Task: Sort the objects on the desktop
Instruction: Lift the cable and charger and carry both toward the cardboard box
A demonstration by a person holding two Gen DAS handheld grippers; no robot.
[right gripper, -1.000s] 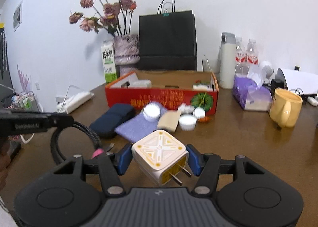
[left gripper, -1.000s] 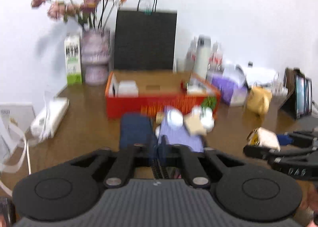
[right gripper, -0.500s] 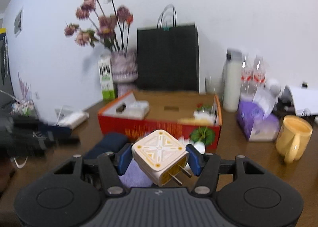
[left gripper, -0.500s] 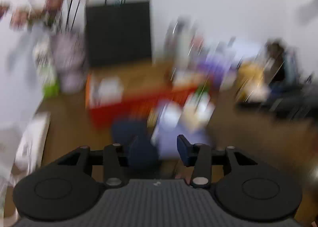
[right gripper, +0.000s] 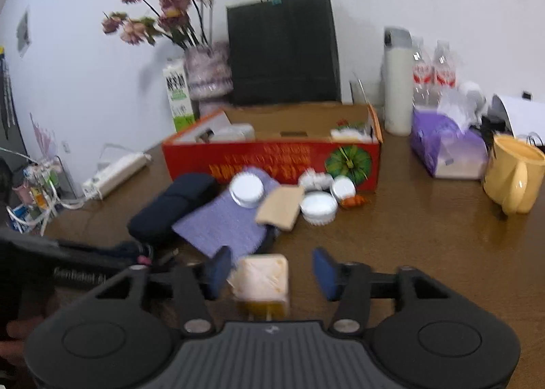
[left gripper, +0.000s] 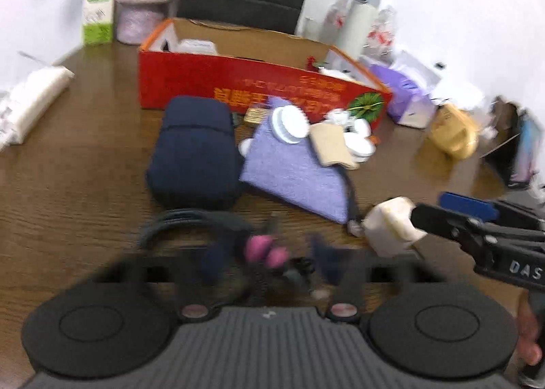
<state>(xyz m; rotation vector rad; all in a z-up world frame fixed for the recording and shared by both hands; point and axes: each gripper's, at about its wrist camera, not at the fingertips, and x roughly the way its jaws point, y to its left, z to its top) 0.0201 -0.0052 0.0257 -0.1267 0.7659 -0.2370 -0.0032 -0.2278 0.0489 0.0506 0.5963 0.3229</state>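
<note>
Right claw, formerly clamped on the plug cube, is opening with the cube loose between its pads at 6 o'clock of the red box; left claw is closing over pink-tipped cable; bench lies bare at 3 o'clock.

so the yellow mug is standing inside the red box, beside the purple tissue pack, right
Not quite. The yellow mug stands on the bare table, outside the red box. It is beside the purple tissue pack, as the right wrist view shows.

Three white jars, two water bottles.
</note>
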